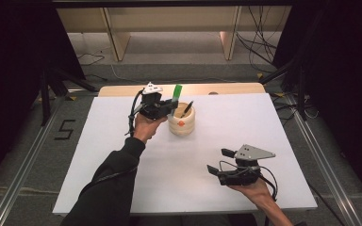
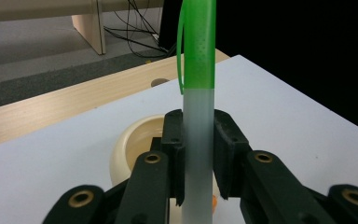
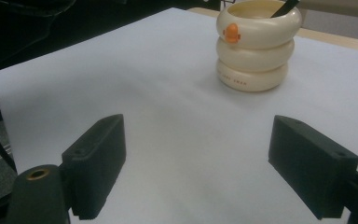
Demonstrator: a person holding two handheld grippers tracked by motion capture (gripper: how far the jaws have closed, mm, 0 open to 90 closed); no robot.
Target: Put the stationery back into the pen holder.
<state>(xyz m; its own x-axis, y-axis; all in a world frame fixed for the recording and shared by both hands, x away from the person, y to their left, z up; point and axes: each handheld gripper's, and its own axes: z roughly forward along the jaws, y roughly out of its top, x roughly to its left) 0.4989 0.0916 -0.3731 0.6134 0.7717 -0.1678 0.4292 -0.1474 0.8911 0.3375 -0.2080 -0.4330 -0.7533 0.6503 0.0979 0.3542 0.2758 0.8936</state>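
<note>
Left hand-held gripper (image 2: 199, 158) clamped on upright frosted pen (image 2: 198, 140), green cap; right hand-held gripper (image 3: 196, 163) wide open.

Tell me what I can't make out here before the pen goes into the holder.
- Pen tip: left gripper view, cut off by the bottom edge behind the left hand-held gripper.
- Inside of the holder: right gripper view, hidden by its own rim.
- Black pen in the holder: high view, too small to tell its type.
- Lettering on the holder's bottom ring: right gripper view, blurred.
</note>
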